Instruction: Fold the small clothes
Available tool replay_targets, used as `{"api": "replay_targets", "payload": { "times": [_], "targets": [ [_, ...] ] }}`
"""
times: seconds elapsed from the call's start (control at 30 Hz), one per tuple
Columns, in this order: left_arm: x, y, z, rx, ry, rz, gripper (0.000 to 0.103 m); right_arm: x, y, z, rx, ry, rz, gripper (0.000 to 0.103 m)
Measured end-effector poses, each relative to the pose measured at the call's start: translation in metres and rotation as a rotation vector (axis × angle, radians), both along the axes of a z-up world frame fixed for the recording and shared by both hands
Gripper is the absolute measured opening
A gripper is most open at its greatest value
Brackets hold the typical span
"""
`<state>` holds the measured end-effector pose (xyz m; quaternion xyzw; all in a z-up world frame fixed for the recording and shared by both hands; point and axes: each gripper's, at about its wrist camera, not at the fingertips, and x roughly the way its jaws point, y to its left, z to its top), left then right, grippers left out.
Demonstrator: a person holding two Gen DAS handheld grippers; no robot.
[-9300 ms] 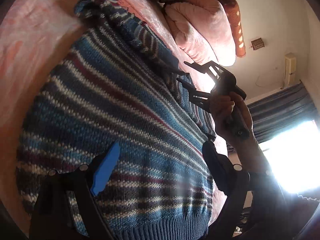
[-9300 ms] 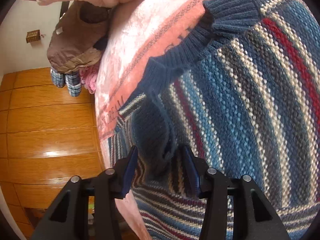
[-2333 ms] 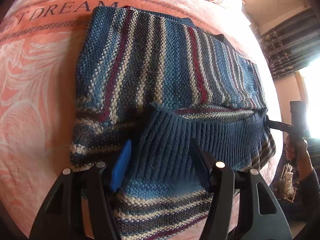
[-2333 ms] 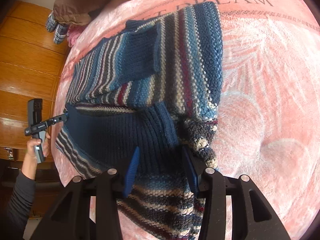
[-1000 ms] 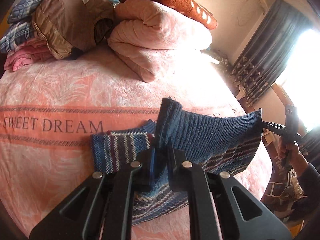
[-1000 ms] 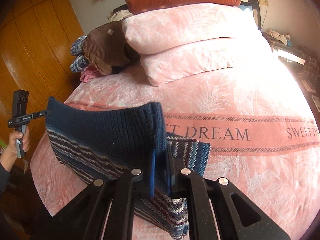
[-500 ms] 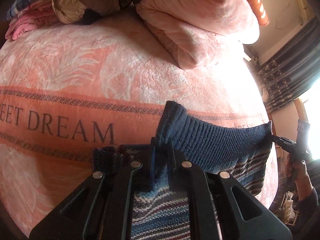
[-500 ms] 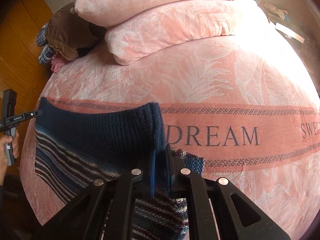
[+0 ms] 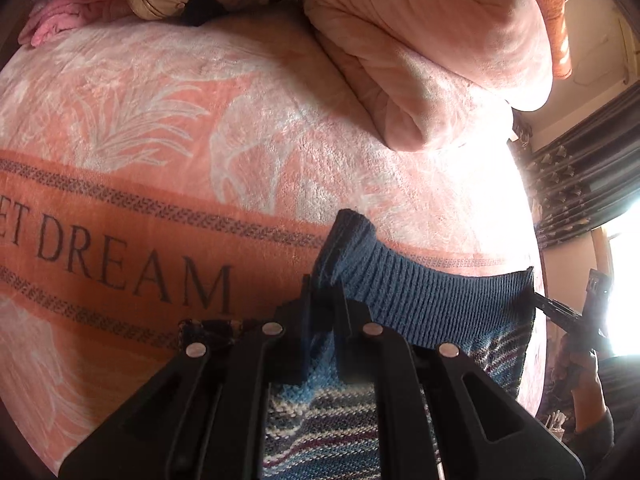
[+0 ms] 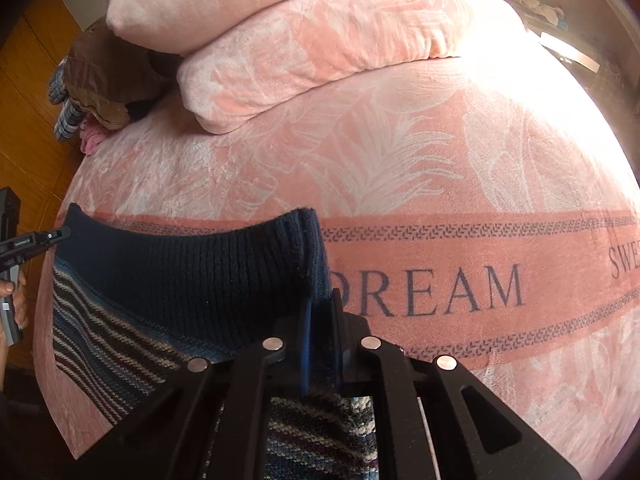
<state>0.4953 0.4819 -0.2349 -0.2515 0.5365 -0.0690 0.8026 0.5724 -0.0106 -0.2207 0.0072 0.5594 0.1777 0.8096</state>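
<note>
Folding: looked midway, with the striped sweater being doubled over on the pink blanket, going by its hem hanging up in the air
Left gripper: pinched tight on one corner of the ribbed hem, jaws closed on the knit
Right gripper: same deal on the other corner, jaws clamped together on the dark rib
Sweater: lower body lay on the bed under both grippers, hem lifted and stretched between them
Done: both corners grabbed and raised, I'd say
Left: hem not yet laid down flat; probably needed carrying over, dropping and smoothing
Background: pillows plus a clothes pile sat well apart
</note>
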Motion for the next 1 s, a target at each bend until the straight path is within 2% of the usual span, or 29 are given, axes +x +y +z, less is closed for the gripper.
{"api": "replay_targets", "payload": {
  "times": [0.3,0.47,0.53,0.57,0.6,0.63,0.67,0.73,0.77,0.8,0.83,0.9,0.93,0.97,1.0],
  "targets": [
    [0.01,0.007,-0.073,-0.023,0.158,0.046,0.007,0.016,0.004,-0.055,-0.007,0.093,-0.038,0.008],
    [0.012,0.008,-0.088,-0.013,0.175,0.057,0.01,0.024,0.001,-0.074,-0.003,0.128,-0.053,0.008],
    [0.012,0.009,-0.089,-0.006,0.172,0.064,0.014,0.025,0.0,-0.083,-0.009,0.139,-0.062,0.014],
    [0.01,0.011,-0.086,0.007,0.163,0.078,0.02,0.025,-0.001,-0.086,-0.017,0.137,-0.068,0.017],
    [0.006,0.013,-0.077,0.035,0.139,0.102,0.028,0.024,-0.003,-0.083,-0.022,0.116,-0.078,0.024],
    [-0.002,0.015,-0.062,0.057,0.089,0.13,0.031,0.021,-0.006,-0.076,-0.016,0.085,-0.099,0.034],
    [-0.011,0.014,-0.046,0.042,0.024,0.144,0.028,0.016,-0.009,-0.065,0.007,0.04,-0.115,0.035],
    [-0.029,0.004,-0.022,-0.071,-0.091,0.093,0.029,0.002,-0.011,-0.042,0.11,-0.037,-0.101,0.035],
    [-0.034,-0.005,-0.017,-0.128,-0.128,0.042,0.029,-0.004,-0.011,-0.039,0.159,-0.032,-0.093,0.035],
    [-0.036,-0.012,-0.022,-0.16,-0.124,0.008,0.033,-0.01,-0.009,-0.041,0.186,-0.019,-0.084,0.034],
    [-0.034,-0.018,-0.034,-0.165,-0.078,-0.004,0.033,-0.014,-0.007,-0.045,0.196,-0.007,-0.079,0.034],
    [-0.03,-0.022,-0.062,-0.137,0.013,0.004,0.03,-0.017,-0.002,-0.064,0.188,0.06,-0.068,0.034],
    [-0.032,-0.019,-0.076,-0.123,0.049,0.026,0.03,-0.017,-0.003,-0.074,0.181,0.084,-0.073,0.03],
    [-0.033,-0.014,-0.087,-0.115,0.069,0.042,0.017,-0.017,-0.005,-0.083,0.18,0.089,-0.078,0.027],
    [-0.033,-0.011,-0.093,-0.094,0.081,0.056,0.001,-0.015,-0.006,-0.088,0.174,0.085,-0.084,0.017]
  ]
}}
